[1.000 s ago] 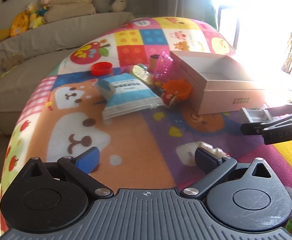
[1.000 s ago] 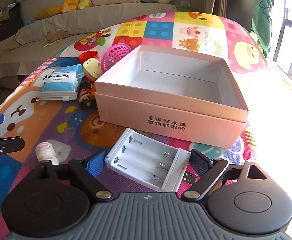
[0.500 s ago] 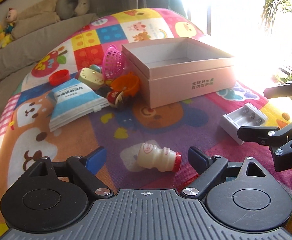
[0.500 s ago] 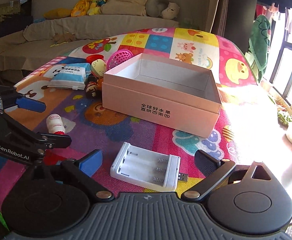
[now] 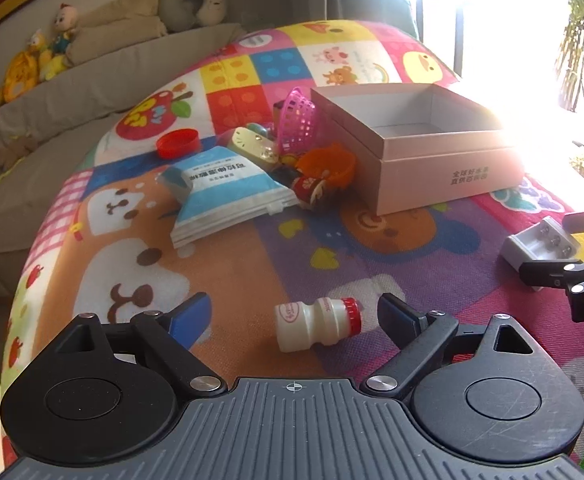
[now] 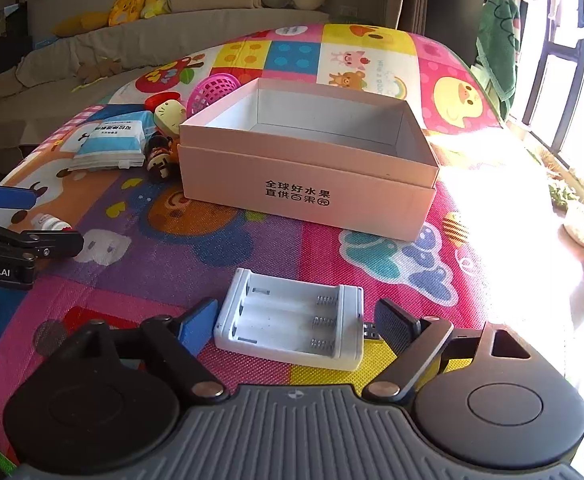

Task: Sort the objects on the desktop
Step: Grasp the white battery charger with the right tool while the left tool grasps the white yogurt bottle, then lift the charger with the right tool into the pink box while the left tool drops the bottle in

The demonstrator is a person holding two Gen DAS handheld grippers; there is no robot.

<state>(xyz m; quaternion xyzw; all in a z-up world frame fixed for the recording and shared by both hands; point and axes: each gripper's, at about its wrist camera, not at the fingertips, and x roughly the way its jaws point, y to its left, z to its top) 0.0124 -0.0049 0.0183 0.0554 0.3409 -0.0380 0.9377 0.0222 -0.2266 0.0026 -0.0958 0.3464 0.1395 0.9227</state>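
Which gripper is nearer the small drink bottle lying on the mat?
Left. The left gripper is open, its jaws either side of the bottle without touching it. The right gripper is off to the side, straddling the battery holder.

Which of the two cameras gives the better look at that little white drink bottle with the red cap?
The left wrist view: the bottle lies on its side, whole, between the open left hand-held gripper fingers. In the right wrist view only part of the bottle peeks out behind that gripper at the left edge.
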